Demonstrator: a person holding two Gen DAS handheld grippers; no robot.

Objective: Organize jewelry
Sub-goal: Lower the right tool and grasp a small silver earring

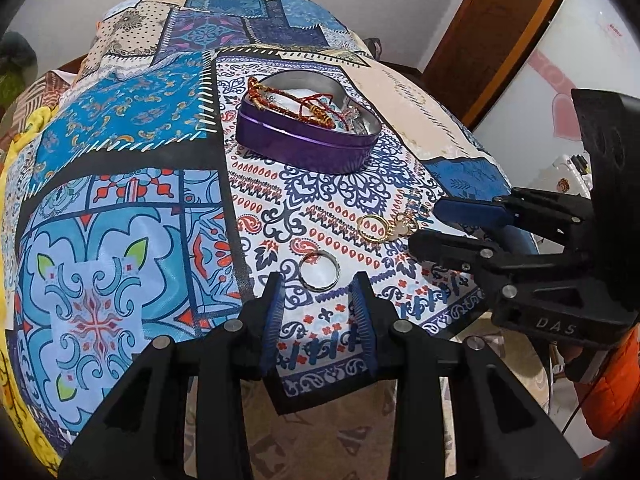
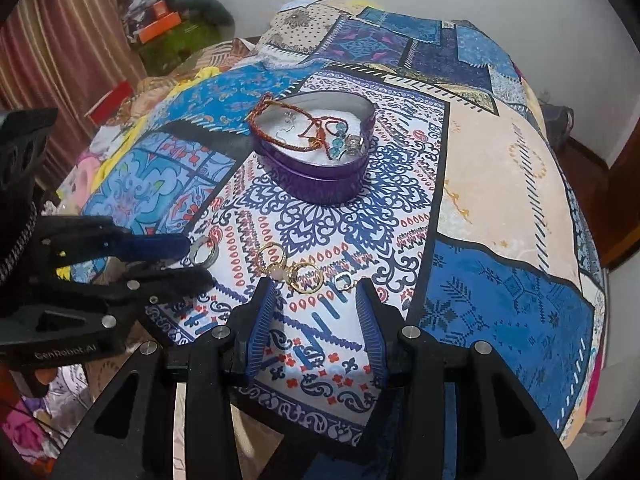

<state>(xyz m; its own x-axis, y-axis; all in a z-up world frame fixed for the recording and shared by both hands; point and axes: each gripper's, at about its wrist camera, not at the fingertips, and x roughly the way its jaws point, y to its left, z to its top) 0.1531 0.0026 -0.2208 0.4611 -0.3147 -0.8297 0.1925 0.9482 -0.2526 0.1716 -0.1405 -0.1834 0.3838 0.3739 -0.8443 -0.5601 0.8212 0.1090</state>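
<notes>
Hovering over loose jewellery, both jaws part-open and holding nothing: left gripper (image 1: 318,300) just short of the plain silver metal ring (image 1: 319,270), right gripper (image 2: 316,300) just short of the 2 linked gold hoop earrings (image 2: 294,266) and 1 small silver charm (image 2: 343,280). Beyond both: 1 purple heart-shaped tin (image 1: 308,136), open, with red cord bracelets (count unclear) draped over its rim. Risks: pinching patterned bedcloth (image 1: 132,184) instead of thin metal; snagging linked hoops, dragging the charm; flicking the ring off the near edge.
</notes>
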